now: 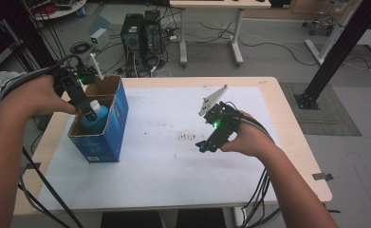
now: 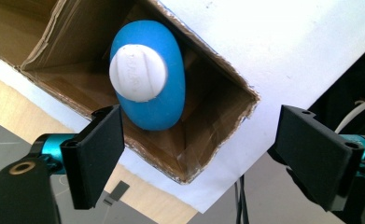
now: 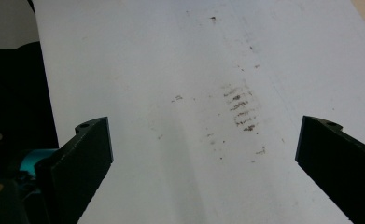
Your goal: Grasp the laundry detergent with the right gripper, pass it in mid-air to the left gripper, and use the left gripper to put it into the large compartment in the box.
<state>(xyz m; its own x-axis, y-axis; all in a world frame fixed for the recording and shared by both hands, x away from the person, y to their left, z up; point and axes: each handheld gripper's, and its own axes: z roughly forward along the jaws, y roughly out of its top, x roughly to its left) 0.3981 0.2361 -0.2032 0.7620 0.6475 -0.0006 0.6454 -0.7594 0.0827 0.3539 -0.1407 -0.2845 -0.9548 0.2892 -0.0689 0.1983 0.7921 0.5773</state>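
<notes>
A blue bottle (image 1: 95, 117) with a white cap (image 2: 138, 72) stands upright inside an open blue cardboard box (image 1: 118, 114) at the left of the table. My left gripper (image 1: 89, 113) hovers just above the box mouth; in the left gripper view (image 2: 201, 154) its jaws stand apart with the bottle (image 2: 164, 100) below and beyond them, untouched. My right gripper (image 1: 206, 145) is held over the white sheet (image 1: 164, 166) at mid-right, and in the right gripper view (image 3: 203, 158) the jaws are wide apart with nothing between them.
The box takes up the table's left side. Dark smudges (image 1: 187, 137) mark the white sheet (image 3: 171, 70) near the middle. Cables trail from both grippers off the front edge. Computer towers (image 1: 140, 33) and another desk stand on the floor beyond.
</notes>
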